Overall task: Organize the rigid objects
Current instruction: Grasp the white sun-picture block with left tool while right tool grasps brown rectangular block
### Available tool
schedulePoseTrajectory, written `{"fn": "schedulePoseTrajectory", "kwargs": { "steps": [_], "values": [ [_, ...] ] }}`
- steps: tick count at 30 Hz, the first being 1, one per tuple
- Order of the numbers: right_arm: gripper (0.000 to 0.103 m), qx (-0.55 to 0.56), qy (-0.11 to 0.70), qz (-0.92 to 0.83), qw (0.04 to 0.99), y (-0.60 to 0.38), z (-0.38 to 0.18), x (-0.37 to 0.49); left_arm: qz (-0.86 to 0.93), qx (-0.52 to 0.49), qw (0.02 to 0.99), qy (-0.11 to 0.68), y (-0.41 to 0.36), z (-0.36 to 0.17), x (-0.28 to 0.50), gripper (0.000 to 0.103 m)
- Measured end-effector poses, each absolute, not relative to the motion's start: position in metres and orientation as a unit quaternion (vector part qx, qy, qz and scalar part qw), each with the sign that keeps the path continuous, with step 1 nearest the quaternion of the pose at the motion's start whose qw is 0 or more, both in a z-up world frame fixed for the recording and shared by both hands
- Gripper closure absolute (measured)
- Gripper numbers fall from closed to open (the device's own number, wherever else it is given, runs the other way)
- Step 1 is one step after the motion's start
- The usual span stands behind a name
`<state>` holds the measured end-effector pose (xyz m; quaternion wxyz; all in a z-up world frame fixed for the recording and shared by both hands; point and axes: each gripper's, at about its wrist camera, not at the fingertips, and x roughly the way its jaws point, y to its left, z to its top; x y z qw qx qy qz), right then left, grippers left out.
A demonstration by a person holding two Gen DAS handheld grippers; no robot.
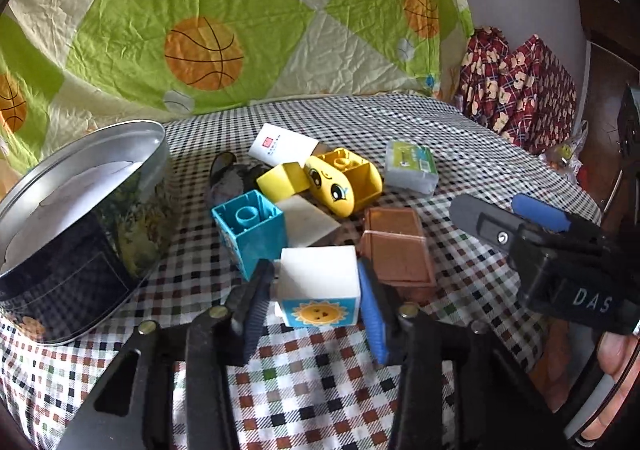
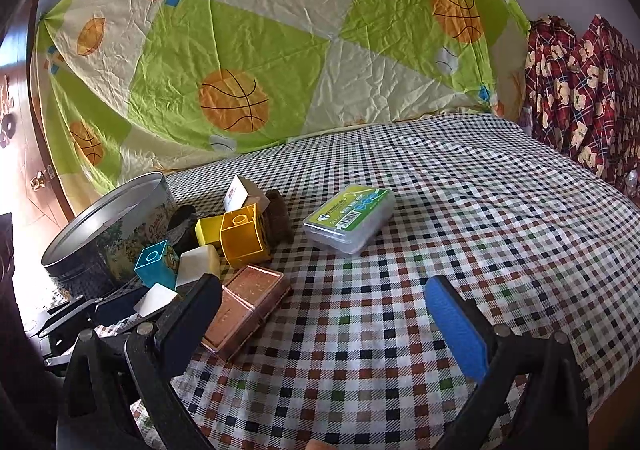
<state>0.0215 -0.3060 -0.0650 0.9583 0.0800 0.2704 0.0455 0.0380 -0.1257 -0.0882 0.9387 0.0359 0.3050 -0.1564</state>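
**White sun block clamped beside the heap of blocks**

The left gripper [image 1: 318,304] is seen closed on a white block [image 1: 318,278] with a sun picture on its near face; the black pad is pressed to the block's left side and the blue pad to its right. The block is gripped at the near edge of the heap, above the checked cloth [image 1: 460,137], with a blue open-bottomed block [image 1: 250,228] just to its left and a copper-coloured case [image 1: 396,250] just to its right.

Behind these, a cream wedge-shaped piece [image 1: 308,219], a small yellow block [image 1: 280,179] and a yellow block with a cartoon face [image 1: 340,179] are crowded together. A white card box [image 1: 280,147] is placed behind them, and a dark object beside it cannot be made out. A clear case with a green label [image 2: 348,223] is set apart — to the right of the heap, flat on the cloth.

A round metal tin [image 1: 80,217] is found at the left of the pile, its lid off and a pale lining visible inside.

The right gripper [image 2: 324,314] is held wide, nothing between its fingers; its black finger is placed just before the copper case, and only bare cloth is seen between the two. A quilt with basketballs [image 2: 260,61] is hung behind the table.
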Motion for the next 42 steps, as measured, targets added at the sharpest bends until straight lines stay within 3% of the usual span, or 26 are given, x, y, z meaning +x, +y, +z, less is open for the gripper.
{"fn": "schedulePoseTrajectory", "kwargs": {
  "steps": [10,12,21,24,26,35,37,39,42],
  "values": [
    [0.003,0.046,0.313,0.062,0.946,-0.272,-0.064,0.037,-0.117,0.022,0.959,0.258,-0.089,-0.076,0.022,0.061],
    [0.014,0.030,0.328,0.065,0.942,-0.262,-0.065,0.040,-0.102,0.023,0.962,0.251,-0.082,-0.076,0.022,0.061],
    [0.021,0.003,0.386,0.060,0.921,-0.239,-0.077,0.061,-0.055,0.001,0.967,0.249,-0.055,-0.078,0.030,0.061],
    [0.036,0.026,0.390,0.070,0.918,-0.242,-0.080,0.065,-0.055,-0.013,0.966,0.251,-0.049,-0.079,0.032,0.061],
    [0.040,0.032,0.386,0.065,0.920,-0.246,-0.080,0.063,-0.051,-0.009,0.968,0.247,-0.047,-0.079,0.031,0.061],
    [0.042,-0.013,0.391,0.047,0.919,-0.242,-0.081,0.064,-0.058,-0.013,0.967,0.247,-0.047,-0.080,0.032,0.061],
    [0.044,-0.040,0.391,0.042,0.918,-0.234,-0.082,0.066,-0.061,-0.017,0.966,0.252,-0.046,-0.080,0.033,0.061],
    [0.053,-0.044,0.386,0.045,0.920,-0.233,-0.082,0.065,-0.063,-0.022,0.965,0.255,-0.045,-0.080,0.035,0.061],
    [0.053,-0.030,0.384,0.053,0.922,-0.239,-0.082,0.064,-0.064,-0.025,0.964,0.257,-0.044,-0.080,0.036,0.061]
  ]
}}
